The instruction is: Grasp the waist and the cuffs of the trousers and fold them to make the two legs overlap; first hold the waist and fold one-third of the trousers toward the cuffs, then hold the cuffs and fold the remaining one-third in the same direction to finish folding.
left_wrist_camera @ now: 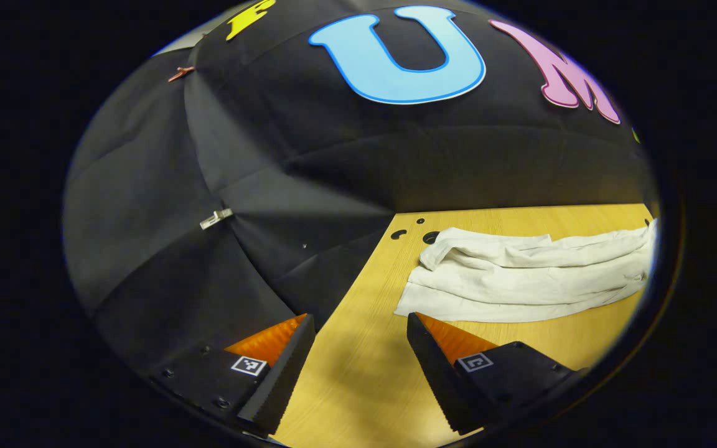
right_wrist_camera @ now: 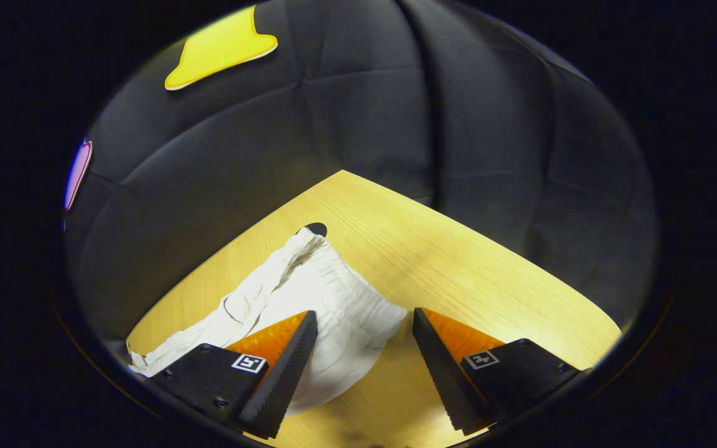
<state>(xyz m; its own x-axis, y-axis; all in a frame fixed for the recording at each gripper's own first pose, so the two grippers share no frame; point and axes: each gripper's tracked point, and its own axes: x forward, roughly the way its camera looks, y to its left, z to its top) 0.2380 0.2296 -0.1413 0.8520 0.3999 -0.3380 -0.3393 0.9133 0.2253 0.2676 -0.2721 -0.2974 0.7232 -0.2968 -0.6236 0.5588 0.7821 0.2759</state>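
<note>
Trousers [left_wrist_camera: 520,277] lying bunched on tabletop [left_wrist_camera: 358,373], centre-right of frame. Left gripper [left_wrist_camera: 358,361] and right gripper [right_wrist_camera: 361,358] both spread apart, empty. Pre-grasp step; next prob. needs clamping waist [right_wrist_camera: 358,305] and cuffs.

A pale wooden table [left_wrist_camera: 365,373] stands against the black cloth wall [left_wrist_camera: 309,162]. Small dark holes [left_wrist_camera: 431,237] sit near the table's far corner by the wall.
</note>
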